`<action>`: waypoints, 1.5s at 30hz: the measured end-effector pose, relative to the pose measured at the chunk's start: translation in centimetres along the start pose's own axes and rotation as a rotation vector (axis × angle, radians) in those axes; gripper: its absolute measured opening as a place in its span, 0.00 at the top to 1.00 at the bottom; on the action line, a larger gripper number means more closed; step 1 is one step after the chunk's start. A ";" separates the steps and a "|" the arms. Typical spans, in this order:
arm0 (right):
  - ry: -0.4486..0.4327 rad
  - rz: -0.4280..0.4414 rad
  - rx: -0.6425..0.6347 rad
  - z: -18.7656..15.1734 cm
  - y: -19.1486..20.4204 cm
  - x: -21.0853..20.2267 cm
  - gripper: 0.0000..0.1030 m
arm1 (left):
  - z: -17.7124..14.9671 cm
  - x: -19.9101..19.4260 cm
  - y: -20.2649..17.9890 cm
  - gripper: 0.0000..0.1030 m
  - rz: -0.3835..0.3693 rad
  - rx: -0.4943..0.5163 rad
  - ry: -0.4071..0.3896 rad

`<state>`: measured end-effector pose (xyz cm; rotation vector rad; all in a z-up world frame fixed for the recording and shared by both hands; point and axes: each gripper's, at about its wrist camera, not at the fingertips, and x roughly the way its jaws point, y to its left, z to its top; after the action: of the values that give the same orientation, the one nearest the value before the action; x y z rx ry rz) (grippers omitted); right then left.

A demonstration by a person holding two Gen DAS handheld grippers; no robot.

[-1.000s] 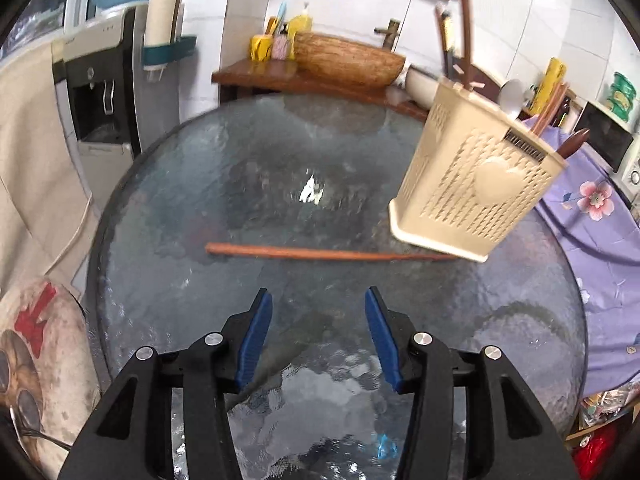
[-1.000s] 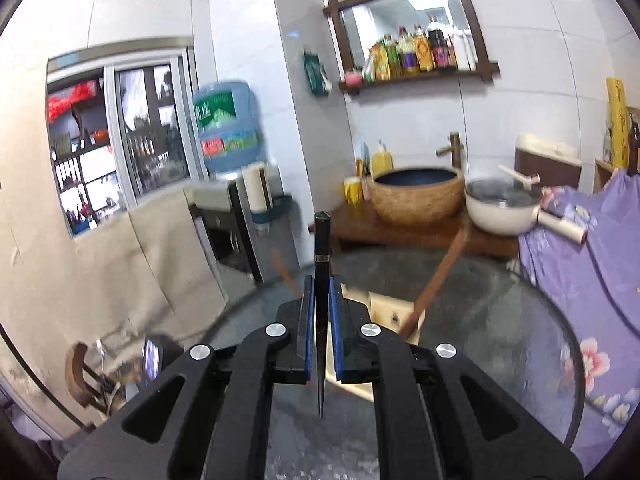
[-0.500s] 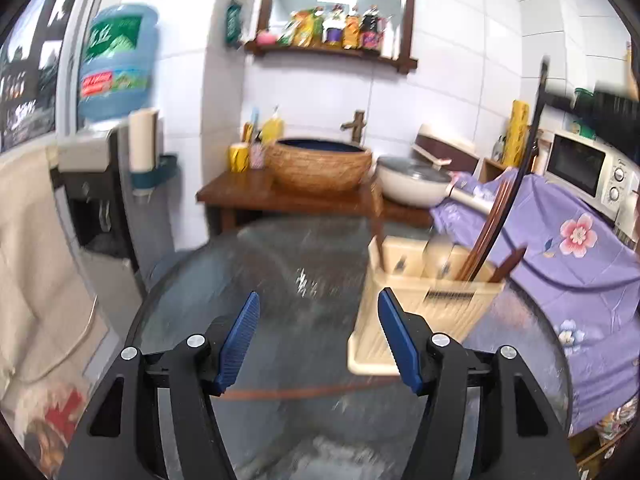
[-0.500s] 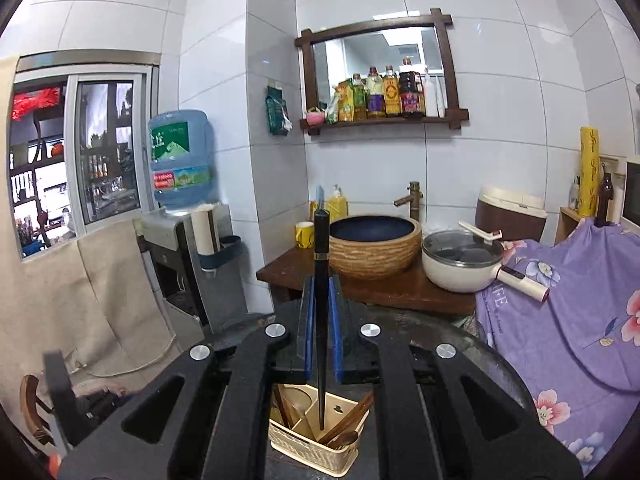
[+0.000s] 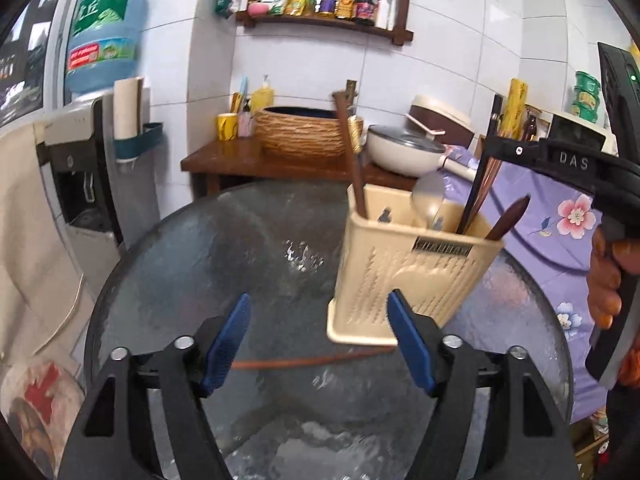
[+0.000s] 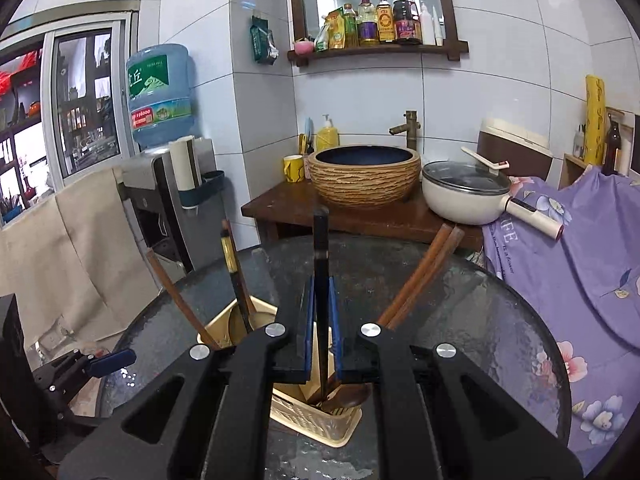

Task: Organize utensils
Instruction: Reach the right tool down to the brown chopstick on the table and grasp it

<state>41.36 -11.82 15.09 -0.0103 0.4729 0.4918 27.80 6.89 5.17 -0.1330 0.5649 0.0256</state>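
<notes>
While the cream utensil caddy (image 5: 404, 276) sits upright on the round glass desk (image 5: 208, 264), it's already pretty stocked: a dark wooden handle (image 5: 352, 160) leaning in the back left compartment, a metal ladle (image 5: 428, 200) in the middle, a brown wooden spoon (image 5: 508, 218) poking out on the right, plus a couple of reddish chopsticks (image 6: 420, 276) angled up out of it. One more reddish-brown chopstick (image 5: 312, 360) lies flat on the glass just in front of the caddy's base, not in any compartment.

Right gripper (image 6: 320, 332) is directly above the caddy, jaws pinched tight on a thin black chopstick (image 6: 321, 248) held vertical, its lower tip reaching down into the front compartment next to the spoon bowl. Can't tell if the tip touches bottom.

Left gripper (image 5: 318, 344) hangs low over the desk near the loose chopstick, jaws spread wide with nothing between them
</notes>
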 end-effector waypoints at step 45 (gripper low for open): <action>0.630 0.434 -0.526 -13.8 22.7 17.7 0.77 | -12.1 -8.1 11.4 0.09 0.145 -0.150 0.085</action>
<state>38.73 14.57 -2.71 -0.5923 0.9582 1.0394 13.78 16.66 -1.97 -0.2394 0.6564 0.2043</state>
